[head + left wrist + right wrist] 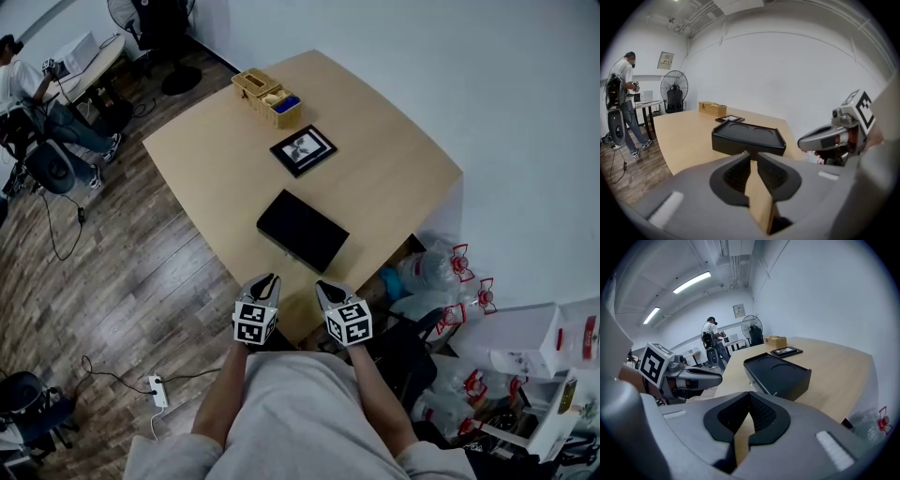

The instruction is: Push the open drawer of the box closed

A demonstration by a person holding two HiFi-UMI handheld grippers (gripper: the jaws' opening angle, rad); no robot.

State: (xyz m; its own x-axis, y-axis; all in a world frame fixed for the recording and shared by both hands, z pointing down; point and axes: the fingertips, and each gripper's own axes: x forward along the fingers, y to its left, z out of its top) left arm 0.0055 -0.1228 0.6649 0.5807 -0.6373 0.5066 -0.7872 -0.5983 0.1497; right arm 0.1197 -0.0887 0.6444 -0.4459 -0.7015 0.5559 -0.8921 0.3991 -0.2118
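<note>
The black box (pixel 302 230) lies on the wooden table (pixel 216 169), a little back from the near edge. Its lid has two round hollows, plain in the left gripper view (pixel 749 135) and the right gripper view (pixel 780 373). A small metal knob (pixel 751 382) shows on the side facing me; I cannot make out how far the drawer stands out. My left gripper (pixel 266 280) (pixel 753 154) and right gripper (pixel 324 288) (pixel 750 393) hover side by side at the table's near edge, short of the box. Both are shut and hold nothing.
Behind the box lie a framed picture (pixel 303 150) and a wicker basket (pixel 267 97) with small items in it. A person (pixel 23 80) stands at a desk far left, beside a fan (pixel 673 89). Bags and boxes (pixel 487 319) crowd the floor on the right.
</note>
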